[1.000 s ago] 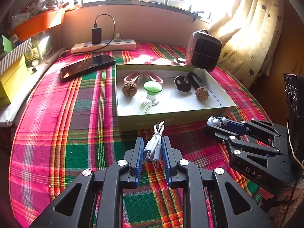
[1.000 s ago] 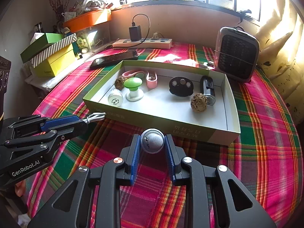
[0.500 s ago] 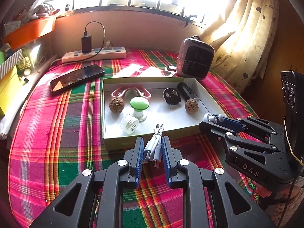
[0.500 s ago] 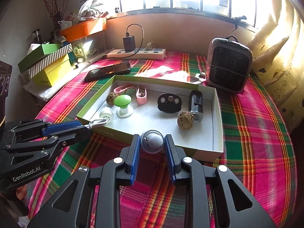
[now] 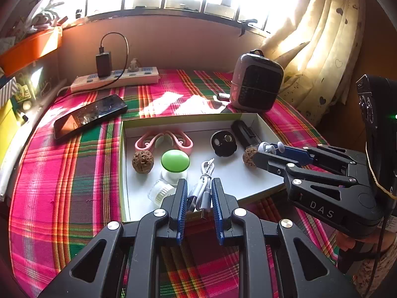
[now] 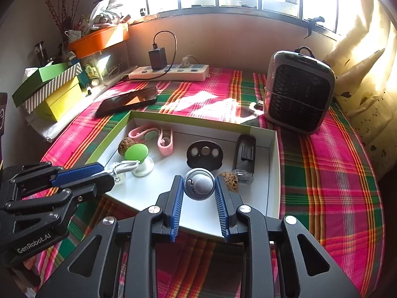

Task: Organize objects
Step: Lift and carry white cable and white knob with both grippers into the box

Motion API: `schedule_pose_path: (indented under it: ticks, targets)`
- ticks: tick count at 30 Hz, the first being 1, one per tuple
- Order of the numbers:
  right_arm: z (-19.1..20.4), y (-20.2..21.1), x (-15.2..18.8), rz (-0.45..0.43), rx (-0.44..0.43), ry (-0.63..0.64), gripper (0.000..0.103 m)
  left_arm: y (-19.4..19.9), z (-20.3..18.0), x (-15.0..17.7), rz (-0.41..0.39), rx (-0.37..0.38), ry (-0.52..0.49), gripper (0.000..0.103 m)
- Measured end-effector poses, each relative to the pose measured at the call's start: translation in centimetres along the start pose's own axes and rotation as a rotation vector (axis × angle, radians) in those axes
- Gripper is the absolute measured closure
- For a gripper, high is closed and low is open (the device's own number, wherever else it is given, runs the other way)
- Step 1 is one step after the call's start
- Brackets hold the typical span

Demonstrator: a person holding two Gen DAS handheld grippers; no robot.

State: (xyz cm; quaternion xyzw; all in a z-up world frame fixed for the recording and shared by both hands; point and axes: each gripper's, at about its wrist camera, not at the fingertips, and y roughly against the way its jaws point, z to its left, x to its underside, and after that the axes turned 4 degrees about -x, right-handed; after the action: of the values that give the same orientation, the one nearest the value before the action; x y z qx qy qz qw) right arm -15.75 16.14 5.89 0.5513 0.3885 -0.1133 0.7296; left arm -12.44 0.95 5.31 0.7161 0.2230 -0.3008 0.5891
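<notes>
Over the near rim of the tray [image 5: 121, 173]: left gripper [image 5: 198, 200] clenched on the coiled white cable [image 5: 202, 186], now carried forward from above the plaid cloth [image 5: 62, 186] short of the tray to above its near edge. Same advance for the right gripper [image 6: 199, 193], clamped on the round grey gadget [image 6: 199, 184], now poised above the tray floor rather than short of the front wall. Neither load set down; both held clear of the tray floor.

Further into the tray: white cap [image 5: 160, 191], green-topped knob [image 5: 175, 161], two walnuts [image 5: 143, 161], pink clips [image 5: 163, 142], black disc [image 5: 223, 143] and black device [image 6: 244, 160], all unmoved.

Beyond the tray: phone [image 5: 89, 115], power strip [image 5: 116, 79] and heater [image 5: 255, 84], unchanged.

Judgement: transport step nearly complete; lowering and release into the bare patch of tray floor near the front outstanding.
</notes>
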Motion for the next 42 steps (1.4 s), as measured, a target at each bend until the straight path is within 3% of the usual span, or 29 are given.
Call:
schedule_pose_path:
  ticks: [17, 42]
  targets:
    - [0.0, -5.1, -4.3, 0.053, -0.059, 0.046, 0.076, -3.6, -0.1, -0.7, 0.066, -0.004, -0.006, 0.085]
    - [1.1, -9.8, -5.6, 0.153, -0.033, 0.104, 0.076, -5.4, 0.4, -0.7, 0.104, 0.032, 0.025, 0.084]
